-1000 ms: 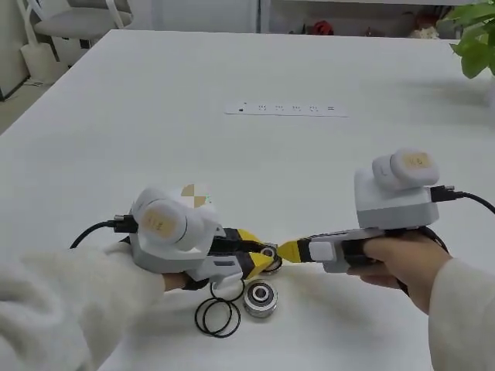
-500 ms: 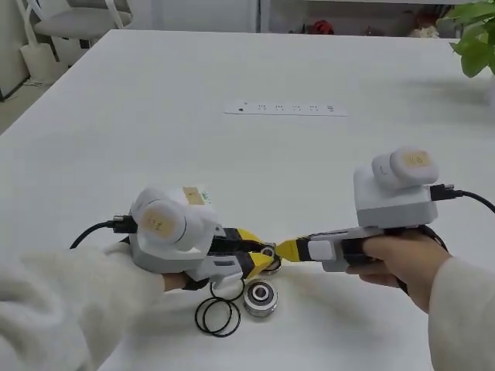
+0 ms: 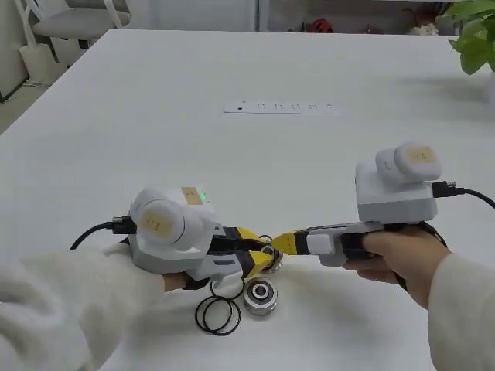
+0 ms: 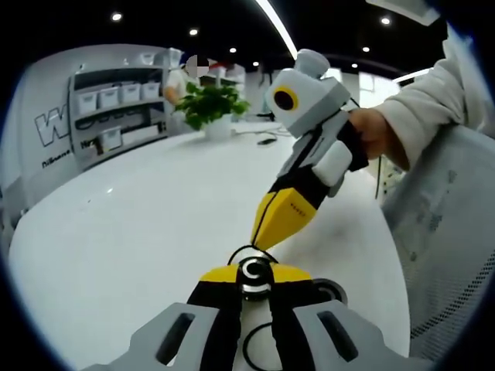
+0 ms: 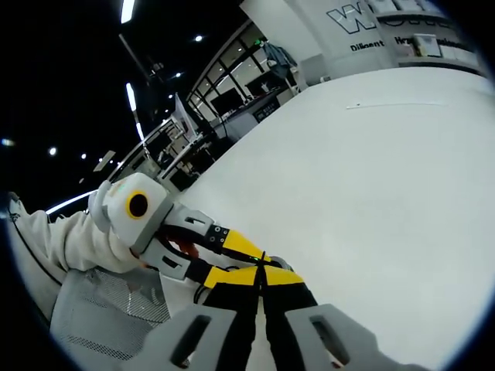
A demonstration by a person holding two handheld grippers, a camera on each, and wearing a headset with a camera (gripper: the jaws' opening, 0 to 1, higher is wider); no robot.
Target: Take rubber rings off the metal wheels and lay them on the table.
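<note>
Mid-task at a white table (image 3: 271, 162), both grippers nose to nose near its front edge. Clamped between the yellow-tipped jaws of the left gripper (image 3: 260, 259), just off the tabletop: a metal wheel (image 4: 254, 273). Pressed shut at that wheel's rim: the right gripper (image 3: 281, 246), apparently pinching the thin black rubber ring (image 4: 238, 254), one arc of it lifted from the metal in the left gripper view, the rest not yet free.

Already done, by the look of it: at least two loose rings (image 3: 217, 316) lying overlapped on the table just in front of the left gripper. Beside them, a second wheel (image 3: 261, 296) lying flat, its rim seemingly bare, though too small here to be sure.

Left to do, on this evidence: peeling the pinched ring fully off the held wheel and laying it down with the others. Probably the late stage of the job, with no further wheels in the head view.
</note>
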